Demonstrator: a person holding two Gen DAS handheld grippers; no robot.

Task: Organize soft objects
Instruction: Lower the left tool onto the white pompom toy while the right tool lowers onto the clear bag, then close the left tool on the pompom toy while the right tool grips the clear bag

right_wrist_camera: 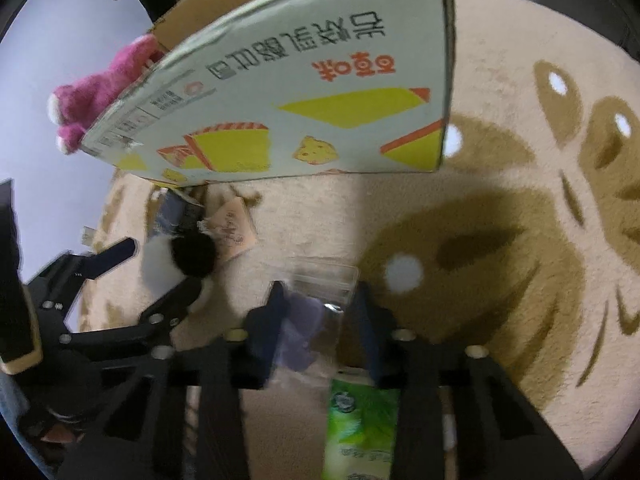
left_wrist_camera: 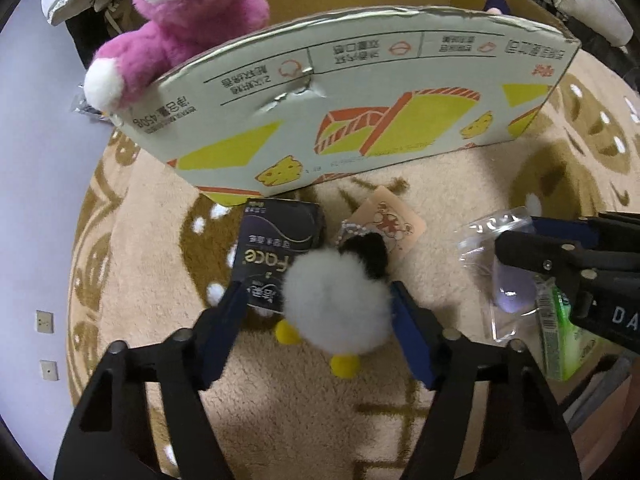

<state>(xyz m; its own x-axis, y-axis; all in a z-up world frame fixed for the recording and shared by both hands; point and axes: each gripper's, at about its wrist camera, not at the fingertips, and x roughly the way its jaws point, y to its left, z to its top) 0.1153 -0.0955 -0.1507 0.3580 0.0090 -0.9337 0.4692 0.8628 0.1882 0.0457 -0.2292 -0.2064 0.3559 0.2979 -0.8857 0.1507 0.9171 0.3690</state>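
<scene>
Left wrist view is looking down at the left tool (left_wrist_camera: 316,300) straddling a small white plush (left_wrist_camera: 334,304) with a black head and yellow feet, sitting on the tan rug (left_wrist_camera: 460,168). Blue fingers (left_wrist_camera: 230,320) are sitting on either side of it, the right one brushing the fur and the left one with a visible gap, so it's not clamping yet, just spread around it. A dark tissue pack (left_wrist_camera: 276,240) is lying just left of the plush and a peach card (left_wrist_camera: 394,220) just beyond it.

Over on the right, the right tool (right_wrist_camera: 320,308) is straddling a clear plastic bag (right_wrist_camera: 324,280) with a lavender soft thing (right_wrist_camera: 298,328) inside. Its fingers (right_wrist_camera: 276,320) are looking pressed into the bag, so I'm reading that as clenched on it, though the shot is blurry. A green packet (right_wrist_camera: 360,420) is lying on the near side, right under that tool.

At the far side a cardboard box (left_wrist_camera: 360,120) is standing open, with a pink plush bear (left_wrist_camera: 180,20) hanging over its left corner, legs dangling outside.
</scene>
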